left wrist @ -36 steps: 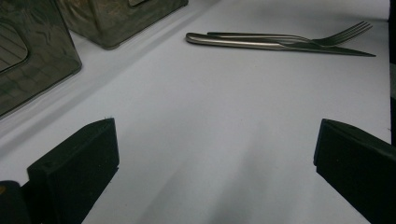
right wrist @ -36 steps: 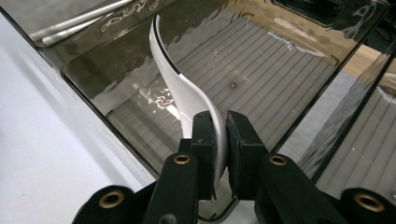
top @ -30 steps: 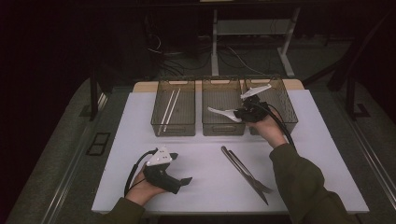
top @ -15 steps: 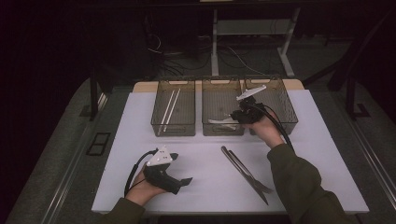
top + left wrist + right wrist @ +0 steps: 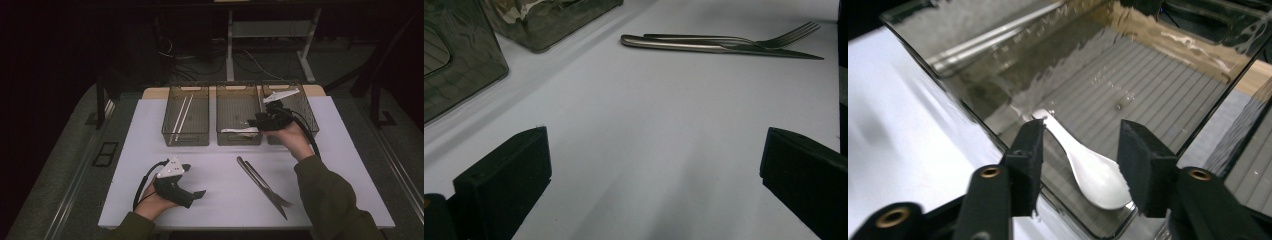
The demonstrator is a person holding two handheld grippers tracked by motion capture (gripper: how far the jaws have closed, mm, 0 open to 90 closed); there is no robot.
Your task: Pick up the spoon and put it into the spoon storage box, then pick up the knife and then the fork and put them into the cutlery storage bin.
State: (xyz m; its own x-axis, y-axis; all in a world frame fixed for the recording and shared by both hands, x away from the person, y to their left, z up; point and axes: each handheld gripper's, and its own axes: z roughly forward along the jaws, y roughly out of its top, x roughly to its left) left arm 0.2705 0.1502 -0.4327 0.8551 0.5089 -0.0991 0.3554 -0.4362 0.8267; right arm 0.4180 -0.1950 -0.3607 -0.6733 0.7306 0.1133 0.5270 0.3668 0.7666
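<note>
A white spoon (image 5: 240,131) lies inside the middle clear bin (image 5: 238,86), close to its front wall. My right gripper (image 5: 256,121) hovers just above that bin's right side. In the right gripper view its jaws stand apart on either side of the spoon (image 5: 1088,170) without touching it, so the right gripper (image 5: 1080,137) is open. My left gripper (image 5: 197,194) rests on the white mat (image 5: 320,165) at the front left; its jaws are spread wide in the left gripper view (image 5: 654,150) with nothing between them. A metal knife and fork (image 5: 262,185) lie side by side on the mat.
The left bin (image 5: 186,116) holds a pair of pale chopsticks (image 5: 180,117). A third bin (image 5: 304,107) stands at the right, behind my right hand. The knife and fork (image 5: 724,44) lie ahead of the left gripper. A cable trails from each gripper.
My right gripper has gone down and slightly right, carrying the spoon into the middle bin. The spoon now lies on the bin floor. The left gripper has not moved.
</note>
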